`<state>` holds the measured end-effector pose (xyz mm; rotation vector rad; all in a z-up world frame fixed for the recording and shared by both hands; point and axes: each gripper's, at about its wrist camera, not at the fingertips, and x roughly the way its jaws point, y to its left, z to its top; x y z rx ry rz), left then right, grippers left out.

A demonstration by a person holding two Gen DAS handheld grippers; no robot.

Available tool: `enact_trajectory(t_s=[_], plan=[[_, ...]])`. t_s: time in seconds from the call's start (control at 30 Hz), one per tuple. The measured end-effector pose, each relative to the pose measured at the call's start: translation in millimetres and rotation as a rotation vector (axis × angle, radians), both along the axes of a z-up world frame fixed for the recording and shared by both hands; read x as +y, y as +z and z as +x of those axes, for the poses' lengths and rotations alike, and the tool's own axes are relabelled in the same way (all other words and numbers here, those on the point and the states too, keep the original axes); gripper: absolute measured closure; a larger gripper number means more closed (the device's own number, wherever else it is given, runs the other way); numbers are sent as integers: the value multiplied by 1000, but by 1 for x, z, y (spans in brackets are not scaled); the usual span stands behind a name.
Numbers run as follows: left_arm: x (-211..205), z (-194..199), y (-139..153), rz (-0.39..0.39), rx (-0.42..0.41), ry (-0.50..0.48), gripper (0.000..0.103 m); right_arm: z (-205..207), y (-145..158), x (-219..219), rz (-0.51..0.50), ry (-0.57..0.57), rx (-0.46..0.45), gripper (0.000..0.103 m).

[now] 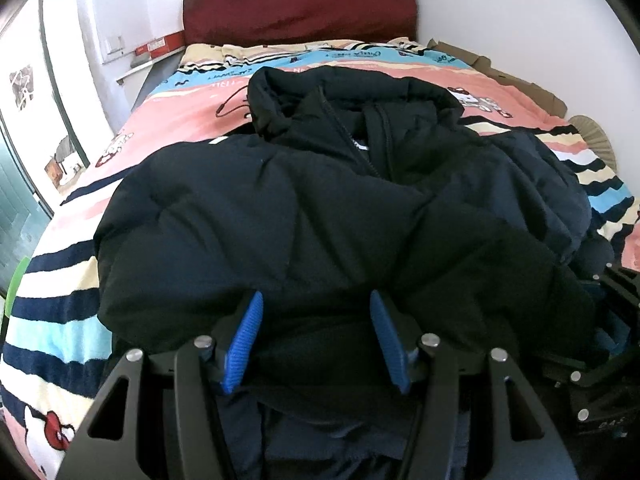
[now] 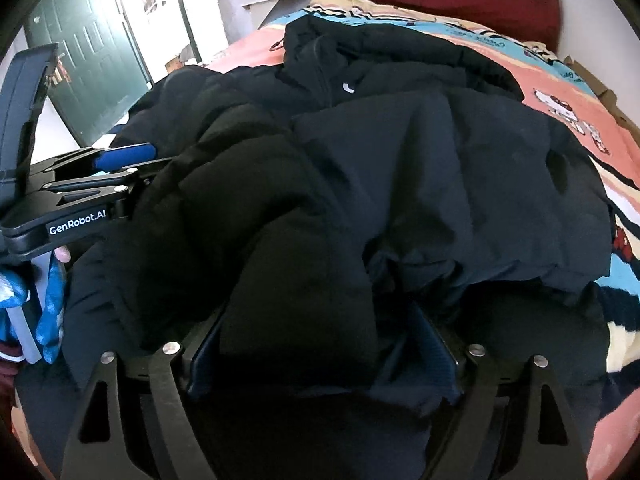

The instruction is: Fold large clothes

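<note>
A large black puffer jacket point(image 1: 320, 200) lies bunched on the bed, collar and zip toward the headboard. My left gripper point(image 1: 316, 340) is at the jacket's near hem, and thick fabric fills the gap between its blue pads point(image 1: 244, 340), which press on it. In the right wrist view the jacket point(image 2: 440, 160) covers most of the picture. My right gripper point(image 2: 320, 352) stands wide, with a dark fold of sleeve lying loosely between its shadowed pads point(image 2: 434, 344). The left gripper point(image 2: 148, 168) shows at the left of that view, its tips in the jacket.
The bed has a striped pink, blue and cream cartoon blanket point(image 1: 180, 120) and a dark red headboard point(image 1: 300, 8). Flattened cardboard point(image 1: 500, 68) lies along the far right side. A green door point(image 2: 92, 60) stands beyond the bed's left side. A fingertip point(image 2: 62, 255) shows under the left gripper.
</note>
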<state>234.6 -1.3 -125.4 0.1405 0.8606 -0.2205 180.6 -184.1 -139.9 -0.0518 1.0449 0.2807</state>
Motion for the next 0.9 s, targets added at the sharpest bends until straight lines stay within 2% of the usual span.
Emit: enact_trajectory(t_s=[0.4, 0.9], plan=[[0, 1, -6, -8, -5, -6, 48, 0, -4, 5, -30, -15, -6, 19], [2, 2, -14, -18, -9, -9, 48, 3, -12, 7, -42, -33, 16, 13]])
